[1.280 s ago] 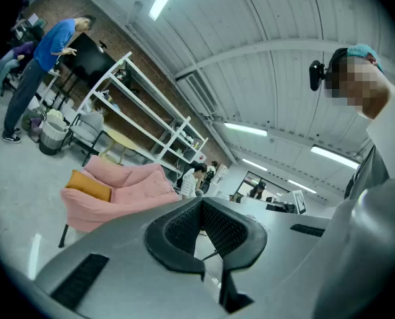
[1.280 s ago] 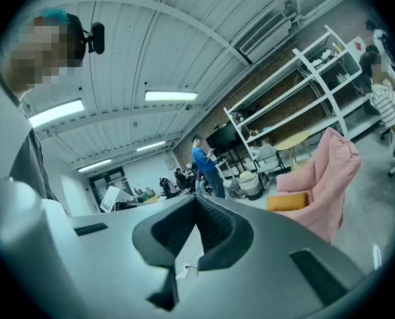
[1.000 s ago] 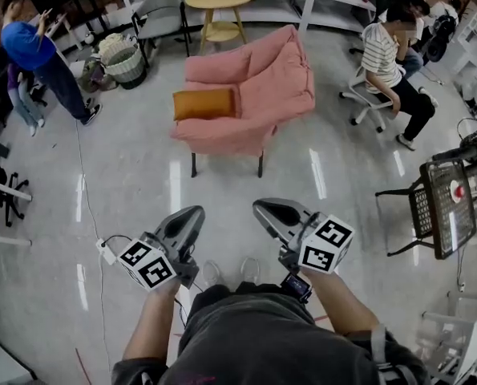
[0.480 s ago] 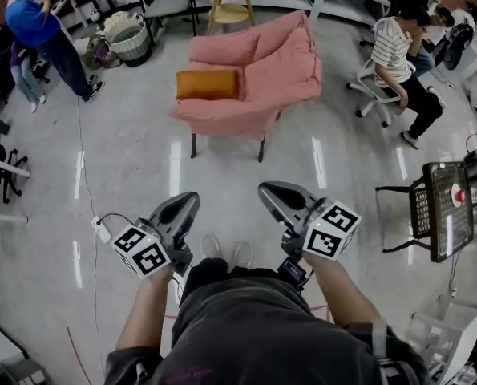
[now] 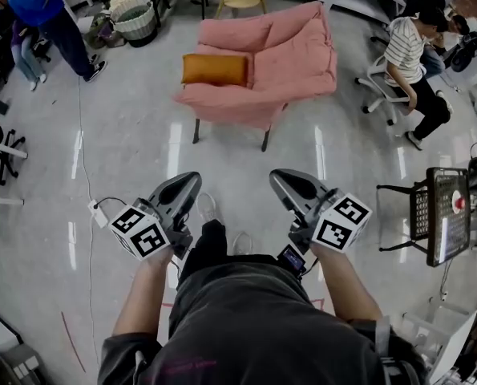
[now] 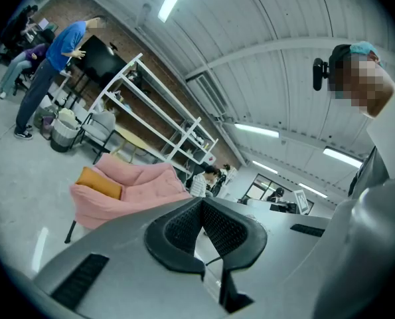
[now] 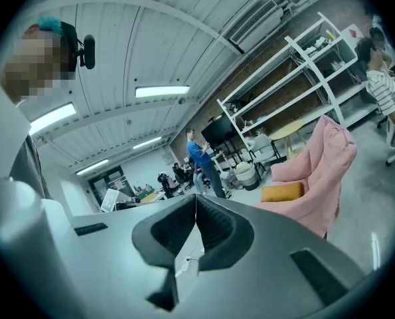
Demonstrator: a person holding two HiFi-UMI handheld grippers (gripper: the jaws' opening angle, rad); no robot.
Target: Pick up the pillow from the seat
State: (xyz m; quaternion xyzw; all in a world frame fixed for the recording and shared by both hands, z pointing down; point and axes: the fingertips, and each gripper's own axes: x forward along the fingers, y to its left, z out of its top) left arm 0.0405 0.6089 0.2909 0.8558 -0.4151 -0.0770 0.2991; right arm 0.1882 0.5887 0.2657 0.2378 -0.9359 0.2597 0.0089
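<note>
Across a glossy grey floor point(image 5: 126, 159), a plump rectangular orange pillow point(image 5: 214, 69) lies on the seat of a soft pink armchair point(image 5: 290, 62). The left gripper point(image 6: 201, 201) and right gripper point(image 7: 196, 198) have their textured black fingers point(image 6: 180, 228) closed and empty. Only their views show the ceiling's strip lights point(image 7: 162, 91).

The left tongs point(image 6: 202, 206), tips pressed together with nothing between them, point toward a pink armchair point(image 6: 147, 186). An orange pillow point(image 6: 99, 183) rests on the chair. Beyond it, a person in a blue shirt point(image 6: 59, 45) stands near white shelving point(image 6: 154, 115).
</note>
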